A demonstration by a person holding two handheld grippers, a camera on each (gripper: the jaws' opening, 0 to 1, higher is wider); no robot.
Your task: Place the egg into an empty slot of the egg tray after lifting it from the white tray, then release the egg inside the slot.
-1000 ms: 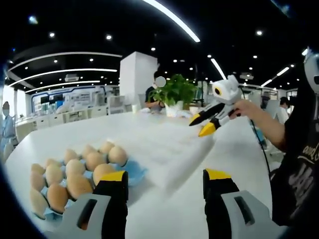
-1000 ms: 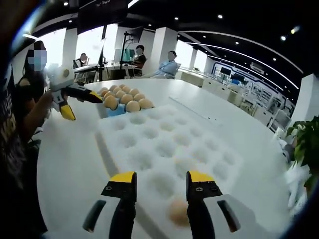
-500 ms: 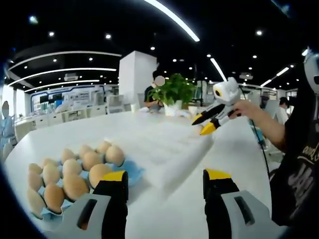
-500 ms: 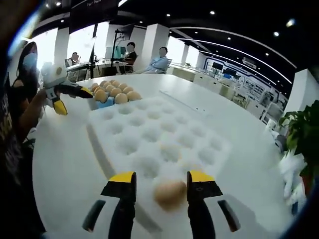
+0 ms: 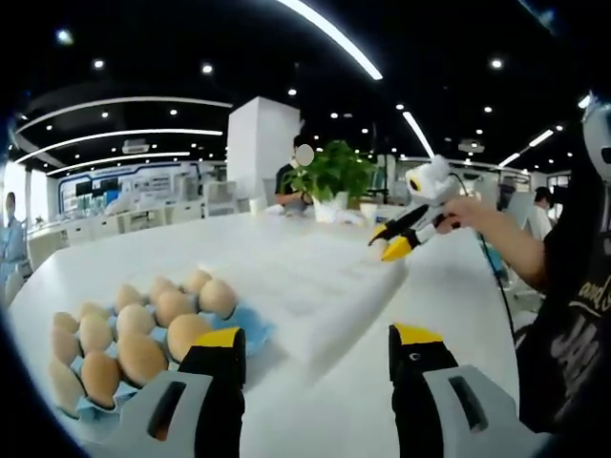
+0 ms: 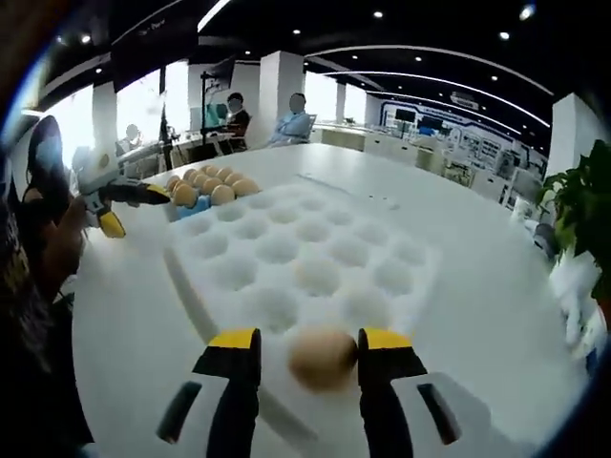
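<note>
In the right gripper view, the right claw (image 6: 307, 351) has its yellow-tipped jaws spread on either side of a brown egg (image 6: 324, 357), which lies in a dimple at the near edge of the white tray (image 6: 286, 258). Whether the jaws touch the shell cannot be told; there seems to be a small gap on the left. The white tray lies flat on the white surface (image 6: 496, 296). Beyond it, just past its far left corner, sits the blue egg tray (image 6: 205, 189) loaded with brown eggs, and the left claw (image 6: 129, 205) hovers beside it.

In the left gripper view, the left claw (image 5: 315, 348) stands wide apart with nothing between its jaws, above the surface near the egg tray (image 5: 143, 329). The right claw (image 5: 389, 240) is lowered over the white tray's (image 5: 315, 286) far end. A potted plant (image 5: 329, 176) stands at the back.
</note>
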